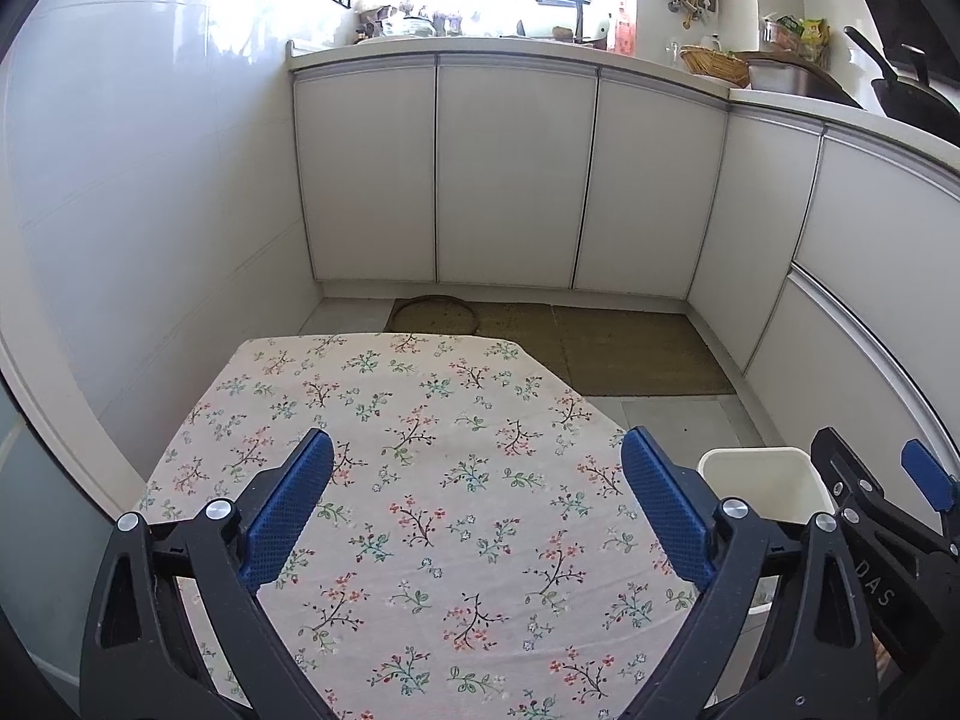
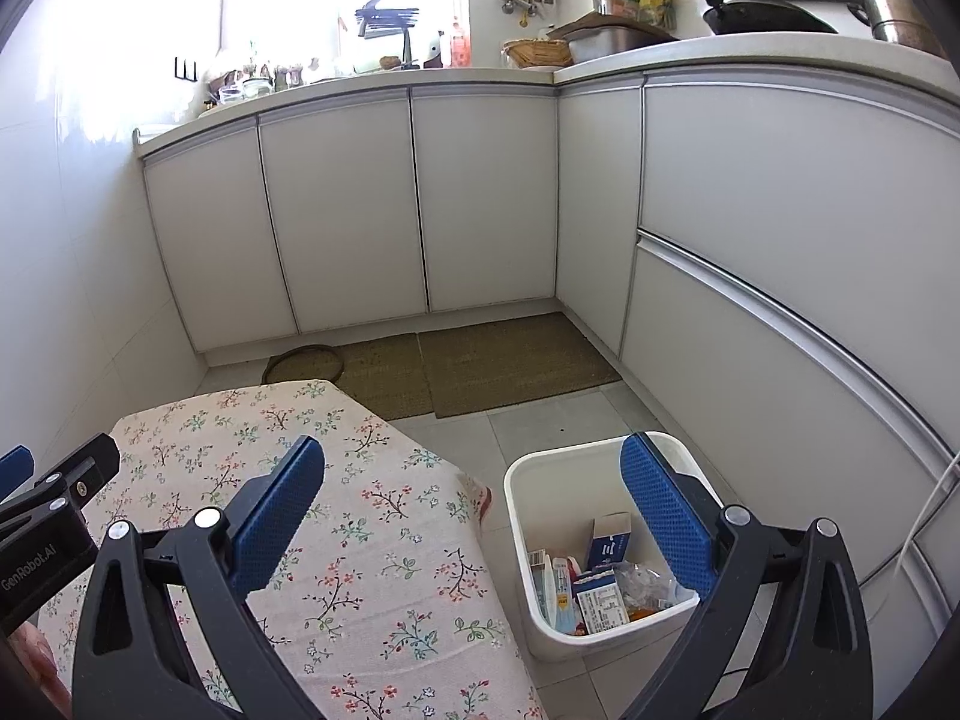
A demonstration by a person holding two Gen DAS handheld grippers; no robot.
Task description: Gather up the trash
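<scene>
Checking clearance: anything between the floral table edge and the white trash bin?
Only bare grey floor tile. The right wrist view shows a narrow gap between the floral tablecloth's edge and the white bin; the cloth hangs close beside the bin.

Your left wrist view hides most of the white bin (image 1: 757, 480) behind gripper fingers; countertop clutter (image 1: 420, 21) blurs in window glare.

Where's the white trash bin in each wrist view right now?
Left wrist: white trash bin at lower right, beside the floral tablecloth, insides hidden.
Right wrist: bin at lower centre-right, boxes and wrappers inside.
Shared landmark: the brown floor mat.
</scene>
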